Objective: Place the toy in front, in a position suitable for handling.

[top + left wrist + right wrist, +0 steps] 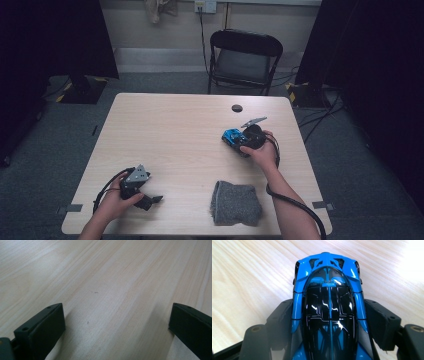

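On the pale wooden table (190,130), the right gripper (329,315) clamps a glossy blue-and-black toy car (329,307); squeezing evenly should prevent slipping. The left gripper (117,325) rests open.

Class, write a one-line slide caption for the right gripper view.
Right gripper clasps a blue toy car above the wooden table.

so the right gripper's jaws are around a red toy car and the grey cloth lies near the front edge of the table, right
Not quite: the toy car is blue and black, not red, as the right gripper view shows. The rest holds: the right gripper has its jaws on either side of the car, and the grey cloth lies near the front edge of the table.
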The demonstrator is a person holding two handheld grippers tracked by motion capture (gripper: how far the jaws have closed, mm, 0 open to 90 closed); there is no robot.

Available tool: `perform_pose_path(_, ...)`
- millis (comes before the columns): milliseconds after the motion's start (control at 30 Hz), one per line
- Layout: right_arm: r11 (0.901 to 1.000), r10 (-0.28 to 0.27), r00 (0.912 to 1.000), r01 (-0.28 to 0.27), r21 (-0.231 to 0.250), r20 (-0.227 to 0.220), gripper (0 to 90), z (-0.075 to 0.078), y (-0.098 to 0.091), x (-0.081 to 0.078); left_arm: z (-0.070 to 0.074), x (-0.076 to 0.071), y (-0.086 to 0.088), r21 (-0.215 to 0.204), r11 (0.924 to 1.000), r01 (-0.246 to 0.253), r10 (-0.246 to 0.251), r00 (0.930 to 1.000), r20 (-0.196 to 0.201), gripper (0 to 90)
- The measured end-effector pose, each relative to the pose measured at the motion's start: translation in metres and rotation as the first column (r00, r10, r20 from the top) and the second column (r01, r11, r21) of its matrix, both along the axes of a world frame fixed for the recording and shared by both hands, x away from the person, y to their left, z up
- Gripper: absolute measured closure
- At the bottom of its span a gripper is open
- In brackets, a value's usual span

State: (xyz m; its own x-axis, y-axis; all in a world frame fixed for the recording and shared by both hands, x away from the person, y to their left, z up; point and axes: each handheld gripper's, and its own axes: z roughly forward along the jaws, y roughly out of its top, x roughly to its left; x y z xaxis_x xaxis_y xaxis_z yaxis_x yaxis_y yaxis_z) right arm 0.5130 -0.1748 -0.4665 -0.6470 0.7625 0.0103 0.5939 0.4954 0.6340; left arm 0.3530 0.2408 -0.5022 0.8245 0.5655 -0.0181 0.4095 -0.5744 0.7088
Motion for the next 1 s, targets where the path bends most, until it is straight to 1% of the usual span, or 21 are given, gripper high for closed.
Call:
perform_pose_path(100, 1.0, -0.004, 1.0, 0.004, 0.006, 0.006, 28.5, 0.003, 0.0, 0.0, 0.0, 0.0, 0.0, 0.0, 1.0, 0.0, 0.0, 1.0, 0.0, 0.0)
perform_pose_path(200, 0.9999, 0.008, 0.9999, -0.008, 0.014, 0.015, 28.5, 0.009, 0.001, -0.001, 0.0, 0.0, 0.0, 0.0, 1.0, 0.0, 0.0, 1.0, 0.0, 0.0)
perform_pose_path(233, 0.9999, 0.008, 0.9999, -0.008, 0.014, 0.015, 28.5, 0.009, 0.001, -0.001, 0.0, 0.0, 0.0, 0.0, 1.0, 0.0, 0.0, 1.0, 0.0, 0.0)
perform_pose_path(267, 0.9996, 0.012, 0.9998, -0.012, 0.024, 0.018, 28.4, 0.012, 0.003, -0.003, 0.0, 0.0, 0.0, 0.0, 1.0, 0.0, 0.0, 1.0, 0.0, 0.0)
perform_pose_path(433, 0.9987, 0.035, 0.999, -0.036, 0.037, 0.027, 28.4, 0.017, 0.011, -0.008, 0.0, 0.0, 0.0, 0.0, 1.0, 0.001, -0.001, 1.0, -0.001, 0.0)
perform_pose_path(467, 0.9978, 0.044, 0.9985, -0.046, 0.047, 0.034, 28.5, 0.019, 0.016, -0.011, 0.0, 0.0, 0.0, -0.001, 1.0, 0.001, -0.001, 1.0, -0.001, 0.0)
perform_pose_path(500, 0.9969, 0.054, 0.9981, -0.056, 0.056, 0.031, 28.4, 0.02, 0.019, -0.013, 0.0, 0.0, 0.0, -0.001, 1.0, 0.001, -0.001, 1.0, -0.001, 0.0)
perform_pose_path(533, 0.9966, 0.06, 0.9975, -0.062, 0.054, 0.036, 28.4, 0.021, 0.023, -0.014, 0.0, 0.0, 0.0, 0.0, 1.0, 0.0, 0.0, 1.0, 0.0, 0.0)
perform_pose_path(567, 0.9966, 0.06, 0.9975, -0.062, 0.054, 0.036, 28.4, 0.021, 0.023, -0.014, 0.0, 0.0, 0.0, 0.0, 1.0, 0.0, 0.0, 1.0, 0.0, 0.0)
perform_pose_path(600, 0.9947, 0.08, 0.9962, -0.082, 0.062, 0.034, 28.5, 0.021, 0.03, -0.017, 0.0, 0.0, 0.0, 0.0, 1.0, 0.001, -0.001, 1.0, -0.001, 0.0)
perform_pose_path(633, 0.9947, 0.08, 0.9962, -0.082, 0.062, 0.034, 28.5, 0.021, 0.03, -0.017, 0.0, 0.0, 0.0, 0.0, 1.0, 0.001, -0.001, 1.0, -0.001, 0.0)
perform_pose_path(667, 0.9926, 0.095, 0.9948, -0.098, 0.072, 0.036, 28.4, 0.021, 0.038, -0.019, 0.0, 0.0, 0.0, 0.0, 1.0, 0.001, -0.001, 1.0, -0.001, 0.0)
perform_pose_path(700, 0.9926, 0.095, 0.9948, -0.098, 0.072, 0.036, 28.4, 0.021, 0.038, -0.019, 0.0, 0.0, 0.0, 0.0, 1.0, 0.001, -0.001, 1.0, -0.001, 0.0)
perform_pose_path(733, 0.9899, 0.11, 0.9933, -0.113, 0.086, 0.034, 28.4, 0.019, 0.046, -0.023, 0.0, 0.0, 0.0, 0.001, 1.0, 0.0, 0.0, 1.0, 0.0, 0.0)
perform_pose_path(767, 0.9899, 0.11, 0.9933, -0.113, 0.086, 0.034, 28.4, 0.019, 0.046, -0.023, 0.0, 0.0, 0.0, 0.001, 1.0, 0.0, 0.0, 1.0, 0.0, 0.0)
perform_pose_path(800, 0.9875, 0.133, 0.9907, -0.135, 0.082, 0.028, 28.4, 0.017, 0.054, -0.026, 0.0, 0.0, 0.0, 0.0, 1.0, -0.001, 0.001, 1.0, 0.0, 0.0)
perform_pose_path(867, 0.9856, 0.149, 0.9883, -0.151, 0.075, 0.031, 28.4, 0.014, 0.062, -0.029, 0.0, 0.0, 0.0, 0.0, 1.0, -0.001, 0.001, 1.0, 0.0, 0.0)
perform_pose_path(900, 0.9833, 0.162, 0.9865, -0.163, 0.08, 0.025, 28.4, 0.013, 0.065, -0.031, 0.0, 0.0, 0.0, 0.0, 1.0, -0.001, 0.001, 1.0, 0.0, 0.0)
perform_pose_path(967, 0.9827, 0.165, 0.9859, -0.167, 0.08, 0.027, 28.4, 0.011, 0.068, -0.033, 0.0, 0.0, 0.0, 0.001, 1.0, 0.0, 0.0, 1.0, -0.001, 0.0)
perform_pose_path(1000, 0.9793, 0.182, 0.9831, -0.183, 0.087, 0.018, 28.4, 0.006, 0.073, -0.036, 0.0, 0.0, 0.0, 0.0, 1.0, -0.001, 0.001, 1.0, 0.001, 0.0)
